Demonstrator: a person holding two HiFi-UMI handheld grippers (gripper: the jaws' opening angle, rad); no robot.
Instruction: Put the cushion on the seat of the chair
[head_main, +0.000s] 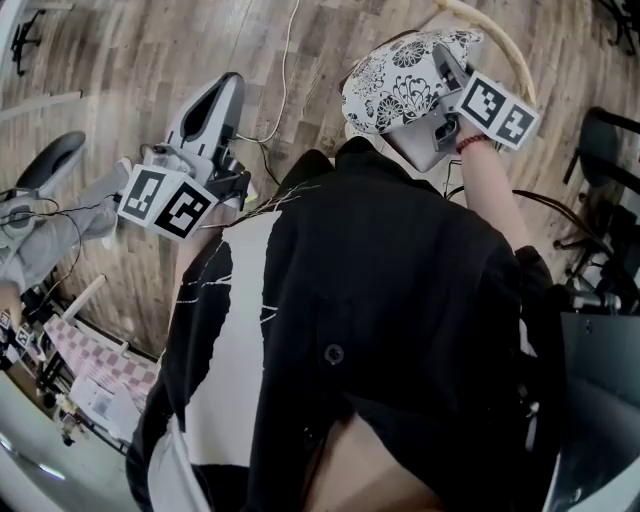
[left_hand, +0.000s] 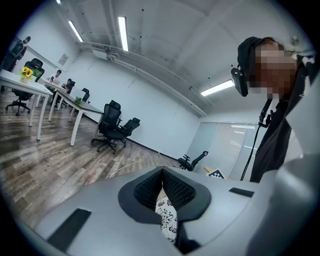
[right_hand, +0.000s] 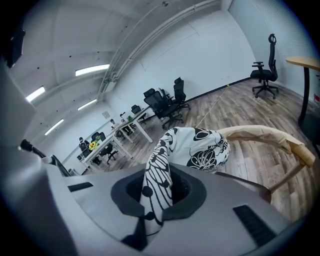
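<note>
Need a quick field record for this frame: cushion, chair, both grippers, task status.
cushion: white with black floral print, bunched, held up next to the chair's back rail
chair: pale curved wooden back rail; dark seat edge below it in the right gripper view
right gripper: shut on a fold of the cushion
left gripper: out at the person's left, apart from the cushion; jaw tips together; a patterned scrap low in the gap, source unclear
task status: cushion gripped at the chair; contact with the seat not visible

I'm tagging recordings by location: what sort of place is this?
Probably an open-plan office: rows of white desks, black swivel chairs and ceiling strip lights.
</note>
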